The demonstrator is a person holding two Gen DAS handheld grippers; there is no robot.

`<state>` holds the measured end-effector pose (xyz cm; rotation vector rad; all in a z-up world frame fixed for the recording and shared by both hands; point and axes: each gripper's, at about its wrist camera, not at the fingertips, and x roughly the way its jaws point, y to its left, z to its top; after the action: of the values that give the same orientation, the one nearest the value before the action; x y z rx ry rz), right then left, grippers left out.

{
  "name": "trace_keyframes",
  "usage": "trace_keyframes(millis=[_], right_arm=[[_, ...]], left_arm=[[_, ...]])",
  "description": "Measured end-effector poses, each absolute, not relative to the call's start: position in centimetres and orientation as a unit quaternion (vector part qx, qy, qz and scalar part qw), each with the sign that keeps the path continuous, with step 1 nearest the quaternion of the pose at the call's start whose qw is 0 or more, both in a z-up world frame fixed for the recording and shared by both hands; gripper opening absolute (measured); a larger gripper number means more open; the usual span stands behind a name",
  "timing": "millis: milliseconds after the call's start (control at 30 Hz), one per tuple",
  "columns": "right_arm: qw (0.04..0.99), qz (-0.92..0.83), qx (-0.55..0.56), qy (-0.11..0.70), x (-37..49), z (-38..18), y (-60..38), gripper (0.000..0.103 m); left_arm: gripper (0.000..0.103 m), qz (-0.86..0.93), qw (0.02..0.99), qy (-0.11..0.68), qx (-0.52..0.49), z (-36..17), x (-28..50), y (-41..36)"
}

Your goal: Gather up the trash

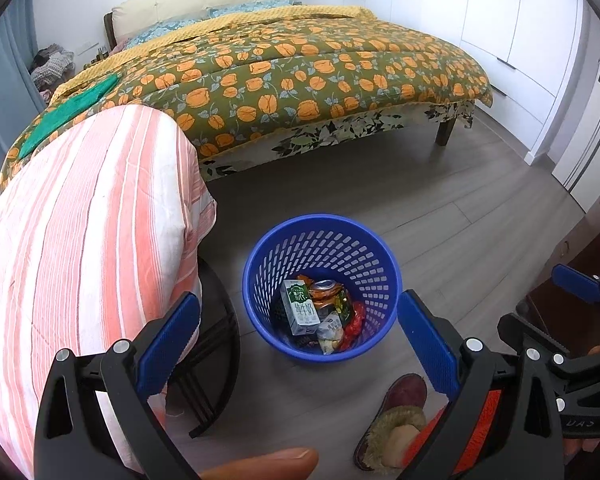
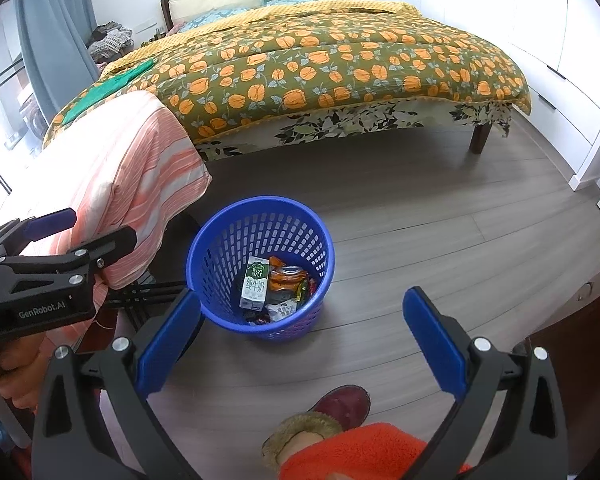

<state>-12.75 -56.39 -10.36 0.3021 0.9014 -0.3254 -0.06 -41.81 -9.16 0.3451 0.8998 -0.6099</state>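
Observation:
A blue perforated basket [image 1: 266, 256] stands on the grey wood floor and holds trash: a green-and-white milk carton [image 1: 298, 308], a crushed can [image 1: 324, 286] and red and orange wrappers [image 1: 353, 322]. My left gripper [image 1: 298, 300] hovers above and just in front of it, open and empty. In the right wrist view the basket [image 2: 220, 240] sits ahead and slightly left, with the carton [image 2: 255, 284] upright inside. My right gripper [image 2: 301, 298] is also open and empty above the basket's near side. Each gripper shows in the other's view: right gripper [image 1: 547, 304], left gripper [image 2: 86, 228].
An orange-striped cloth [image 1: 84, 240] drapes over a black-framed stand [image 1: 216, 360] left of the basket. A bed with a floral quilt [image 1: 300, 72] lies behind. A slippered foot [image 2: 331, 412] is near the bottom edge. White wardrobes [image 1: 519, 40] line the right, with dark furniture [image 1: 571, 320] beside them.

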Motion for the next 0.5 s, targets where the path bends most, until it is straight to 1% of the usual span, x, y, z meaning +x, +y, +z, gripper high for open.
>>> trace_keyframes(millis=[500], right_arm=[[0.876,-0.156,0.145,0.432,-12.73,-10.37,-56.29,0.098]], left_arm=[[0.098,-0.289,0.840,0.429,0.163,-9.48,-0.18,-41.67]])
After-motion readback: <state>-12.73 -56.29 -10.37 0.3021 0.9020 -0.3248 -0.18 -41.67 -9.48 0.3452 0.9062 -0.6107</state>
